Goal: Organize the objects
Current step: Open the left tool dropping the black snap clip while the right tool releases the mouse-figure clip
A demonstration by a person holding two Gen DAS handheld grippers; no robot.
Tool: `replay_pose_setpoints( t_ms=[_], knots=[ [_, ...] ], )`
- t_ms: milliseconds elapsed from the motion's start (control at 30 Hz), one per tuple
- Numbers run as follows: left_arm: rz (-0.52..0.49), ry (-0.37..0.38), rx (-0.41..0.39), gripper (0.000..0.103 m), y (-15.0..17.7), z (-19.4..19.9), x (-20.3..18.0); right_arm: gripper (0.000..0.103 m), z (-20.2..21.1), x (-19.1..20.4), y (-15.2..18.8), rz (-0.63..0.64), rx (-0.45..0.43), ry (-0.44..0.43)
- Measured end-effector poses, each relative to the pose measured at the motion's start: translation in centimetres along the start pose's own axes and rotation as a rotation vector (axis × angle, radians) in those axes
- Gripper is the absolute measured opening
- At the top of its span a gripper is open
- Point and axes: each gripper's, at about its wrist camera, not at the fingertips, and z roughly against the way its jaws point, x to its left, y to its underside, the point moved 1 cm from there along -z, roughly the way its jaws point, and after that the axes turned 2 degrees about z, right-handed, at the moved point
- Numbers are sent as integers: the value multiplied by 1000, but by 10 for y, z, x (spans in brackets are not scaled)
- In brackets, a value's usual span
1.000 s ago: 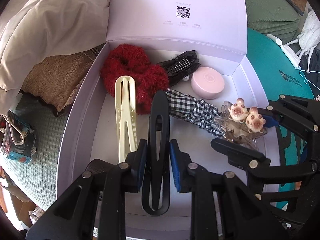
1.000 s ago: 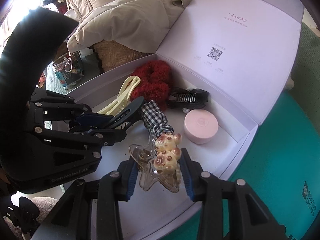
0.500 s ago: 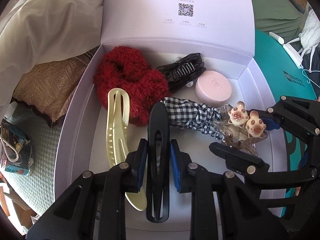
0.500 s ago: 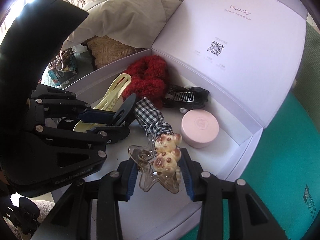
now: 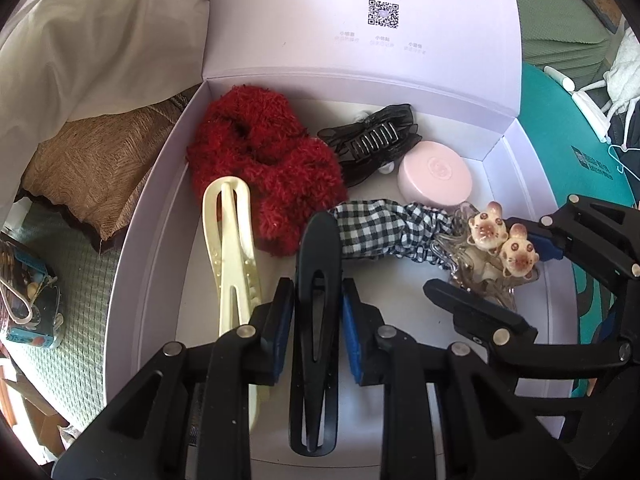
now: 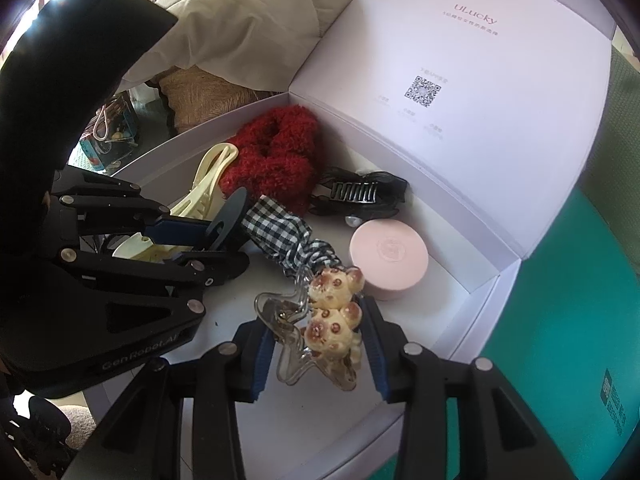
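You are clamping the black hair clip (image 5: pixel 316 320) in your left gripper (image 5: pixel 316 332) over the open white box (image 5: pixel 160 184), beside the cream clip (image 5: pixel 232 248). Your right gripper (image 6: pixel 316 348) is gripping the clear claw clip with bears (image 6: pixel 320 332) beside the gingham scrunchie (image 6: pixel 280 236) and pink round case (image 6: pixel 388 258).

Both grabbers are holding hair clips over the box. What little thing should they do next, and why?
Probably the left gripper should lower its black hair clip onto the bare box floor beside the cream clip and let go. It is shut on that clip, inside the box, with room there. The right gripper holds the clear bear clip and can wait.
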Motion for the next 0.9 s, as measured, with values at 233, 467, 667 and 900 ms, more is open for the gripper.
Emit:
replay_pose_setpoints(
  t_ms=[233,467,667,900],
  knots=[
    [8,-54,11,33,3,9,-1,41,5,2,3,-8,10,-5],
    [23,-68,-13,42,4,27,0,46,14,-7,-6,-15,-8,-2],
    [40,-67,-32,47,5,45,-1,46,24,-8,-10,-17,-23,10],
    [54,-61,-65,47,-2,72,-2,46,42,-6,-15,-17,-54,26]
  ],
)
